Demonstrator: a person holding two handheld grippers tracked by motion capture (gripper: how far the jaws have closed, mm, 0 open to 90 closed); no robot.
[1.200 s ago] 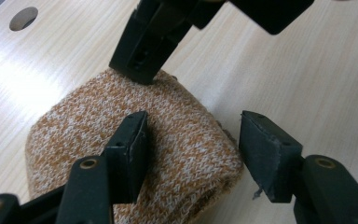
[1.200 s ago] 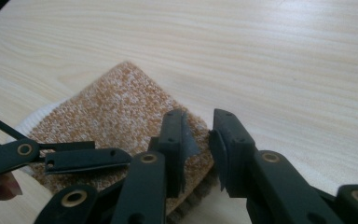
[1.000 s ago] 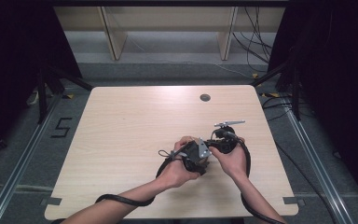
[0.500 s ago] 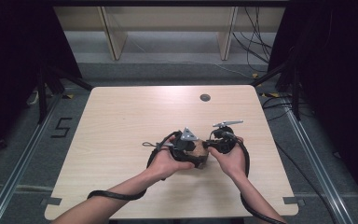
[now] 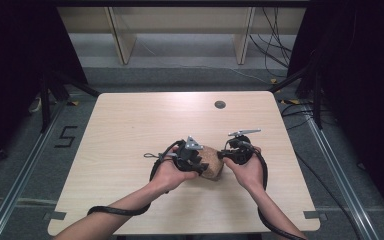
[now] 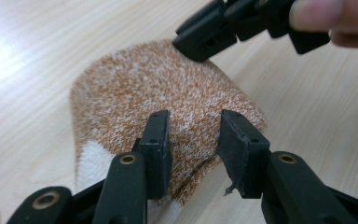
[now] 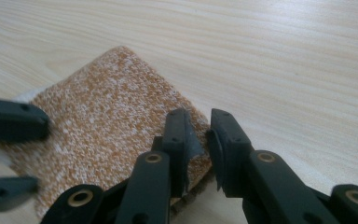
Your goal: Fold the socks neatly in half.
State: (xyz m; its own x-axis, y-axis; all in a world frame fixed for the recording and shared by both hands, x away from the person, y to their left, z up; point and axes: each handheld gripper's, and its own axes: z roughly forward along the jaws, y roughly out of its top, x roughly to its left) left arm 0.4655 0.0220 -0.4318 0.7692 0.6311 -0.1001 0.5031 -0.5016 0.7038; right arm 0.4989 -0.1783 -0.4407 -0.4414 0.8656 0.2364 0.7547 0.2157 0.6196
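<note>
Orange-and-white knit sock, folded flat on the wooden counter, near its front edge, between both hands. Left tool over the sock's near end, jaws just closing, part open, fabric lying between them; pads not clearly pressing it. Right tool at the sock's corner, jaws narrow, pinching the fabric edge. Small dark round hole in the counter, well apart from the sock. No containers on the counter.
</note>
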